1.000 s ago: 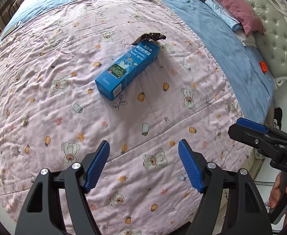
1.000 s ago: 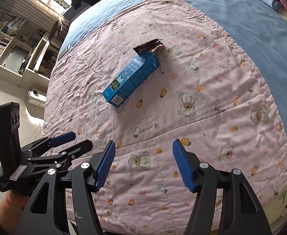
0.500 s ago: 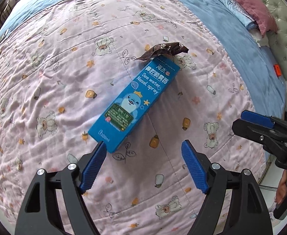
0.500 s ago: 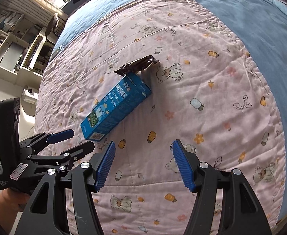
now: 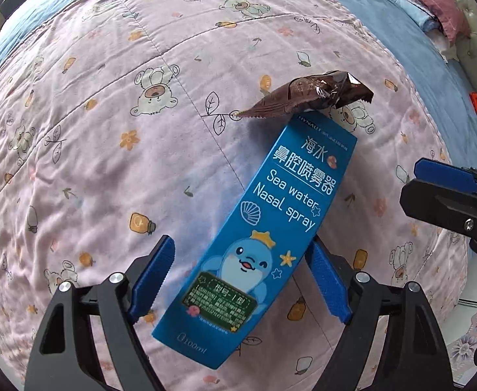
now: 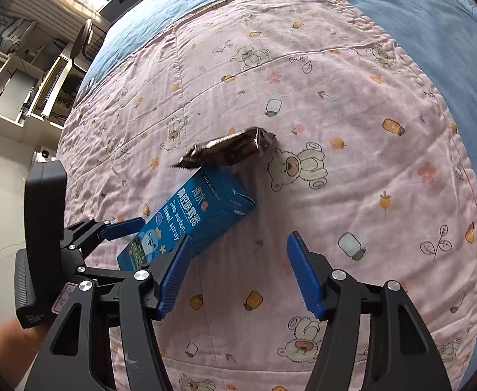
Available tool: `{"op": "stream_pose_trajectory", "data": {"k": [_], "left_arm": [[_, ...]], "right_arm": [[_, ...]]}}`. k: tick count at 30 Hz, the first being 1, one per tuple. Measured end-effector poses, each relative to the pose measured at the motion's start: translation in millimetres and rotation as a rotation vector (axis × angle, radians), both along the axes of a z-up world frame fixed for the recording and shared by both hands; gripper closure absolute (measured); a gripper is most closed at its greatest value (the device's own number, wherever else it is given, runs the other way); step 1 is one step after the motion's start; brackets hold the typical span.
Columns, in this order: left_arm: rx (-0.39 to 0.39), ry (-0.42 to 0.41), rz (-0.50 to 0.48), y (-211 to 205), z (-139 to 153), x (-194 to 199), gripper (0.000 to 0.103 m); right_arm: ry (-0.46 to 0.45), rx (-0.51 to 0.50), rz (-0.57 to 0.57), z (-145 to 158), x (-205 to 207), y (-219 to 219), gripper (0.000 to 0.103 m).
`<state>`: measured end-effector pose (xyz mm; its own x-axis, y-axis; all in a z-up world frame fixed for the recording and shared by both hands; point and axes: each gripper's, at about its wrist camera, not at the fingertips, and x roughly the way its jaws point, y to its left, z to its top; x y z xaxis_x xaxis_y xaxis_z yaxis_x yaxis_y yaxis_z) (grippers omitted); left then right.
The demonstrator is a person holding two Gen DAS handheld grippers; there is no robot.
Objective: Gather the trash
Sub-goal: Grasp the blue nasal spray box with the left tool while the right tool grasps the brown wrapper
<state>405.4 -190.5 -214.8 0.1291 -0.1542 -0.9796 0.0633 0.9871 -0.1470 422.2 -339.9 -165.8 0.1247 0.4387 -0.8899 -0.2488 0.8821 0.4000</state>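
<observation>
The left gripper (image 5: 240, 280), spread wide, now straddles the blue box (image 5: 258, 244) at lower centre of the pink quilt (image 5: 108, 130) after closing in, ready to pinch (brown wrapper (image 5: 307, 99) beyond), while the right gripper (image 6: 238, 277) hovers open.

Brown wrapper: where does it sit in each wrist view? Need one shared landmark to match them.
Left wrist view: the brown wrapper lies upper right of centre, at the far end of the blue nasal spray box.
Right wrist view: the brown wrapper lies just above centre, again at the box's far end.
Shared landmark: the blue nasal spray box, lying on the pink quilt in both views.
</observation>
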Motion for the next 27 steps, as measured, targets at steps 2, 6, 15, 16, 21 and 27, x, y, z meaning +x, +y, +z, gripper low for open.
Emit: {"op": "stream_pose_trajectory", "data": {"k": [2, 6, 15, 16, 21, 27], "left_arm": [[-0.018, 0.006, -0.004, -2, -4, 3, 0.038], [-0.032, -0.014, 0.001, -4, -6, -1, 0.043], [-0.106, 0.007, 0.126, 32, 2, -26, 0.047], [-0.115, 0.008, 0.149, 40, 3, -29, 0.047], [-0.121, 0.005, 0.242, 64, 1, -23, 0.047], [-0.134, -0.032, 0.286, 69, 5, 0, 0.047]], "right_arm": [[0.004, 0.011, -0.004, 0, 6, 4, 0.043], [-0.011, 0.013, 0.014, 1, 18, 17, 0.043], [-0.030, -0.029, 0.079, -4, 35, 44, 0.043], [-0.036, -0.042, 0.091, -4, 37, 46, 0.043], [-0.042, -0.106, 0.116, -17, 55, 51, 0.043], [-0.046, -0.115, 0.104, -25, 86, 52, 0.043]]}}
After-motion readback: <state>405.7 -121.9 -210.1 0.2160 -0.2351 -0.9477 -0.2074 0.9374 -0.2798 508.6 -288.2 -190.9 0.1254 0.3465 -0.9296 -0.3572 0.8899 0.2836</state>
